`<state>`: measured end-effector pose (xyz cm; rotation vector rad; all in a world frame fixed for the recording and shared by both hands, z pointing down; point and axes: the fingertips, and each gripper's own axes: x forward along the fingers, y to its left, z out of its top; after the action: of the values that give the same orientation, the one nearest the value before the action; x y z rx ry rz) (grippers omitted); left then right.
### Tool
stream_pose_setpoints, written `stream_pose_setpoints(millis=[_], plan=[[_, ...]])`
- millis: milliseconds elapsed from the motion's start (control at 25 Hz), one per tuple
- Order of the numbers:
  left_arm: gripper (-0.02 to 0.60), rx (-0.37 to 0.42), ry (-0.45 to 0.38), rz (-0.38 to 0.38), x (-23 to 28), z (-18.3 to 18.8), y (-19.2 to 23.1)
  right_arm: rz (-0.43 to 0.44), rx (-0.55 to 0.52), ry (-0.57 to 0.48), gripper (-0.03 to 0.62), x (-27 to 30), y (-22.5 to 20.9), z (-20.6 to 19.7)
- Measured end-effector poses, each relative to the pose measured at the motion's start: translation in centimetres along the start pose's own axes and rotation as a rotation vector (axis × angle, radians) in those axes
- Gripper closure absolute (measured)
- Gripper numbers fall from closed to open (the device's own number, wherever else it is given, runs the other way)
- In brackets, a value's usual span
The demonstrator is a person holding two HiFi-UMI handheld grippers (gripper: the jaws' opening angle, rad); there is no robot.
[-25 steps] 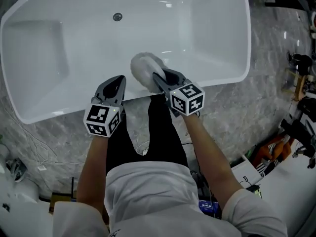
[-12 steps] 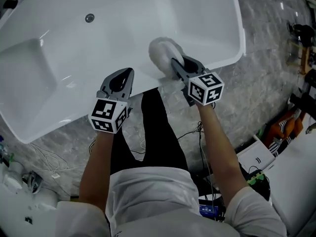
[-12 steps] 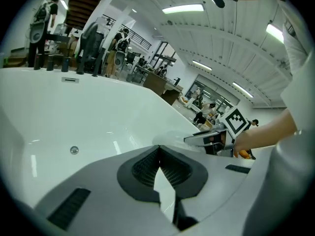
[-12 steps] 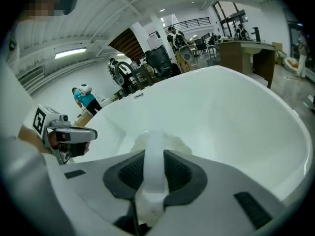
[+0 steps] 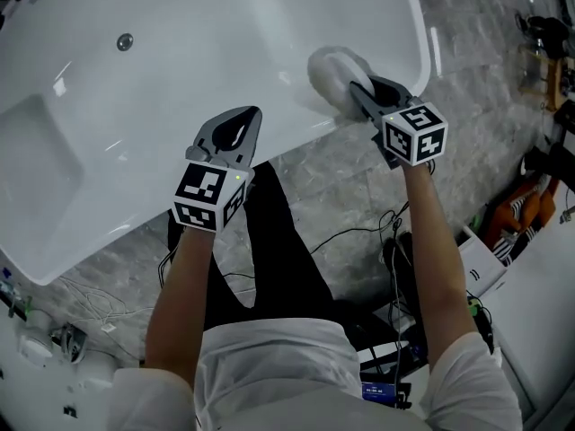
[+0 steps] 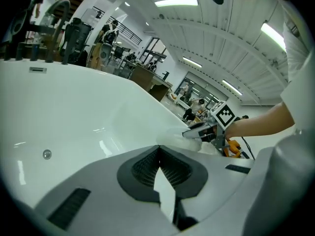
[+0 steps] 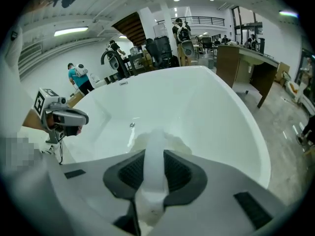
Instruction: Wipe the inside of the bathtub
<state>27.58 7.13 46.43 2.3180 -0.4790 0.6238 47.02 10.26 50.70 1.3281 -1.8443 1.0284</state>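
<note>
Right gripper pinches the white handle of a fluffy scrubbing pad, set against the bathtub's inner wall. Left gripper has jaws pressed together, empty, over the near rim.

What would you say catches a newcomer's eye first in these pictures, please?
The white bathtub fills the upper head view. At its right rim, the right tool grips a fluffy white brush by its handle, head inside the tub; the left tool hovers shut and empty over the near rim.
</note>
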Motion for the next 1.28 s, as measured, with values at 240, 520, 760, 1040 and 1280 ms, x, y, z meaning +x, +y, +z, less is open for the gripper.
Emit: stream_pose_setpoints(millis=[240,520,760,1040,1280], plan=[[0.571,0.034,0.025,-0.027,2.5,0.7,-0.8,-0.035,-0.078,0.146,0.493,-0.7,-6.1,-0.8],[0.571,0.049,0.041,-0.028,3.9,-0.3,1.0,-0.033,-0.115,0.332,0.493,0.9,-10.7,-2.2],[0.571,0.059,0.061,-0.029,5.7,-0.5,1.3,-0.041,-0.141,0.448,0.493,2.5,-11.9,-3.7],[0.57,0.062,0.072,-0.066,6.2,-0.8,-0.1,-0.016,-0.14,0.557,0.494,4.1,-10.9,-4.0],[0.571,0.063,0.085,-0.02,3.9,-1.6,1.6,0.035,-0.106,0.538,0.494,5.0,-8.2,-3.9]])
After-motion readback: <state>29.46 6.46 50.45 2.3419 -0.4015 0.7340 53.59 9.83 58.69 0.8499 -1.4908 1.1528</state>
